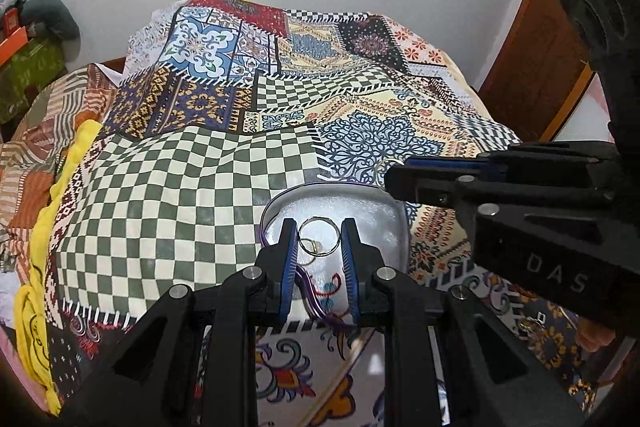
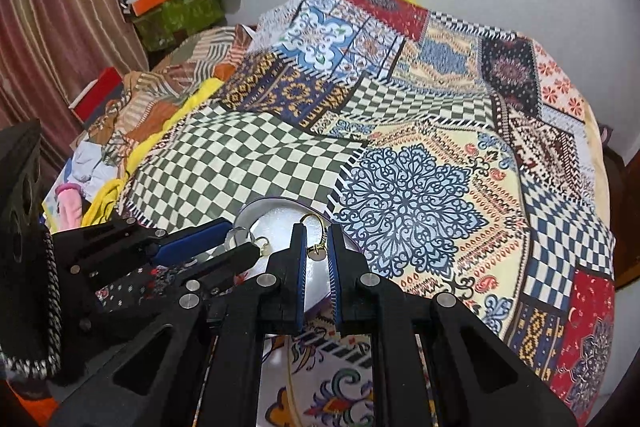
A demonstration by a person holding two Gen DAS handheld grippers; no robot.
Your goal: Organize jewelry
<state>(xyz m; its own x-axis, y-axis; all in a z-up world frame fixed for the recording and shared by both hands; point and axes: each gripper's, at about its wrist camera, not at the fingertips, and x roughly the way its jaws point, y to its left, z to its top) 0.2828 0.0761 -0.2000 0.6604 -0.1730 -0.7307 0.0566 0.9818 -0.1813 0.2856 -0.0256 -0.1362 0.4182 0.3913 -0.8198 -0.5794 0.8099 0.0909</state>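
Observation:
A silver heart-shaped tray [image 1: 372, 211] with a purple rim lies on the patterned bedspread; it also shows in the right wrist view [image 2: 276, 215]. My left gripper [image 1: 319, 237] is shut on a thin gold hoop [image 1: 319, 238] and holds it over the tray, next to a small ring [image 1: 310, 246]. My right gripper [image 2: 317, 241] is shut on a gold ring [image 2: 316, 248] with a pale stone, above the tray's right side. In the left wrist view the right gripper [image 1: 394, 173] comes in from the right, with the ring's band [image 1: 387, 163] at its tip.
The patchwork bedspread [image 2: 400, 163] covers the bed. Yellow cloth [image 1: 60, 187] and folded fabrics lie along the left. Boxes [image 2: 176, 11] and clutter stand at the back left. A wooden headboard [image 1: 532, 39] rises at the right. More small jewelry [image 1: 532, 323] lies at the lower right.

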